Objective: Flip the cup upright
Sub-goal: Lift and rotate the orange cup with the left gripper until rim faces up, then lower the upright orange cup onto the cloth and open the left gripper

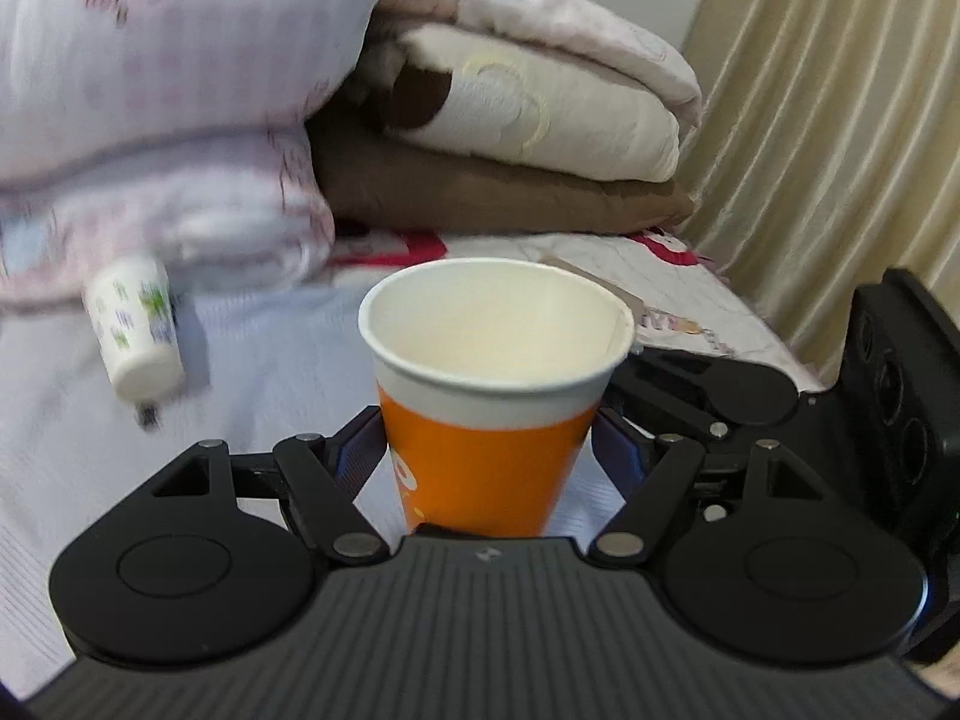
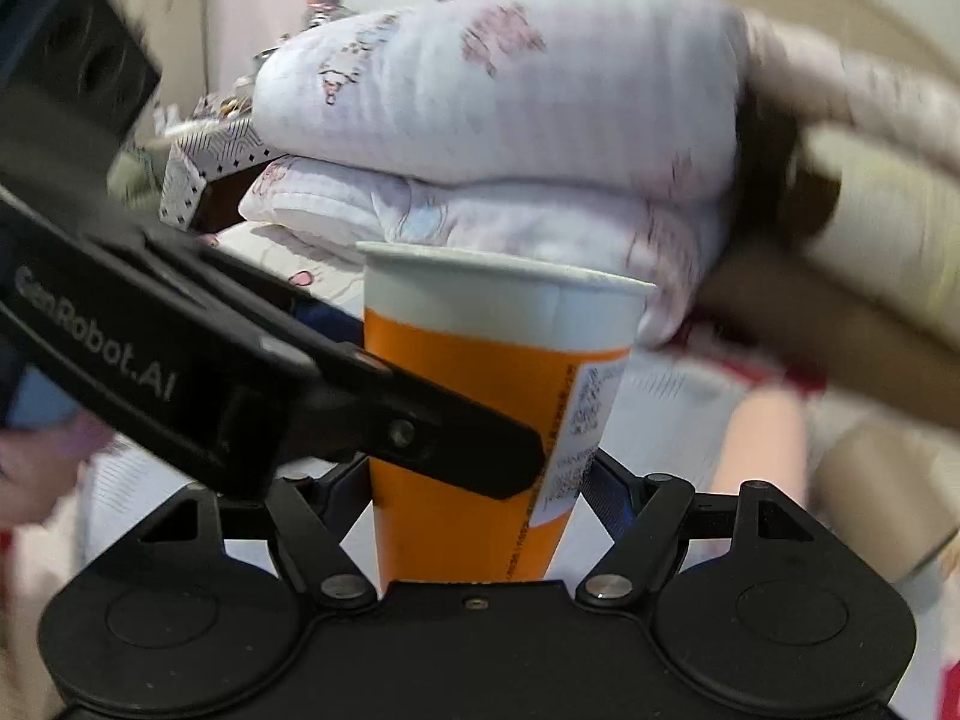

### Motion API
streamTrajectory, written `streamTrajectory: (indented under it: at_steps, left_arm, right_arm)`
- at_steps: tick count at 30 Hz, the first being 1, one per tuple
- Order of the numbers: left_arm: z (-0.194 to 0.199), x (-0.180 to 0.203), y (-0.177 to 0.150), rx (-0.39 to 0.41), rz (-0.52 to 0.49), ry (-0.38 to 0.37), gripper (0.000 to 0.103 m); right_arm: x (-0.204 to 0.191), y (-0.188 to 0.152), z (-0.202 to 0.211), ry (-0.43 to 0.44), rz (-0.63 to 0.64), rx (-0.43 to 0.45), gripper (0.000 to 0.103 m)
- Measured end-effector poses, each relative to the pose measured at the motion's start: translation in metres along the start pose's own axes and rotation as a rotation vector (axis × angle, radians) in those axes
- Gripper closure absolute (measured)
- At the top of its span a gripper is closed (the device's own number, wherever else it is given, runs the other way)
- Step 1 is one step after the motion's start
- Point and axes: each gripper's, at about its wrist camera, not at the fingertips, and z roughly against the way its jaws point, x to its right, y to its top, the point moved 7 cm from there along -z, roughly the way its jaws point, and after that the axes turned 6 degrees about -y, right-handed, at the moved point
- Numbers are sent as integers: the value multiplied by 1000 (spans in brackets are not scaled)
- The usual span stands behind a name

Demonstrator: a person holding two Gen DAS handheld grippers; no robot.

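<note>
Cup upright, mouth up, gripped between both grippers above the bed.

The cup (image 1: pixel 489 396), orange with a white band at the rim, stands upright with its open mouth on top. The left gripper (image 1: pixel 487 450) has its fingers pressed against the orange wall on either side, clamped on the cup low down. The right gripper (image 2: pixel 480 474) likewise closes on the cup (image 2: pixel 498 384) from its own side, blue pads against the wall; the left gripper's black arm crosses in front of the cup in the right wrist view. The base is hidden, so contact with the sheet (image 1: pixel 270 372) cannot be told. A small white bottle (image 1: pixel 135 330) lies on its side on the sheet, well apart to the left. Folded quilts (image 1: pixel 510 120) are stacked behind.
</note>
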Motion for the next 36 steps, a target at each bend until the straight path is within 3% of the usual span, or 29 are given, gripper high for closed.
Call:
streamTrajectory:
  at_steps: [7,10,16,27,36]
  left_arm:
    - [-9,-9,0,69,-44,70,29]
    - [-20,-16,-4,59,-54,108,29]
    - [-34,-16,-15,31,-83,110,29]
    - [-34,-18,-17,26,-54,91,28]
    - [-33,-10,-23,-24,-68,79,24]
  right_arm:
    - [-2,-3,-20,-98,124,166,23]
    - [-3,-7,-34,-117,158,221,22]
    - [5,-21,-67,-74,136,91,26]
    - [16,-14,-80,-43,74,27,29]
    - [23,-5,-74,-71,89,-7,13]
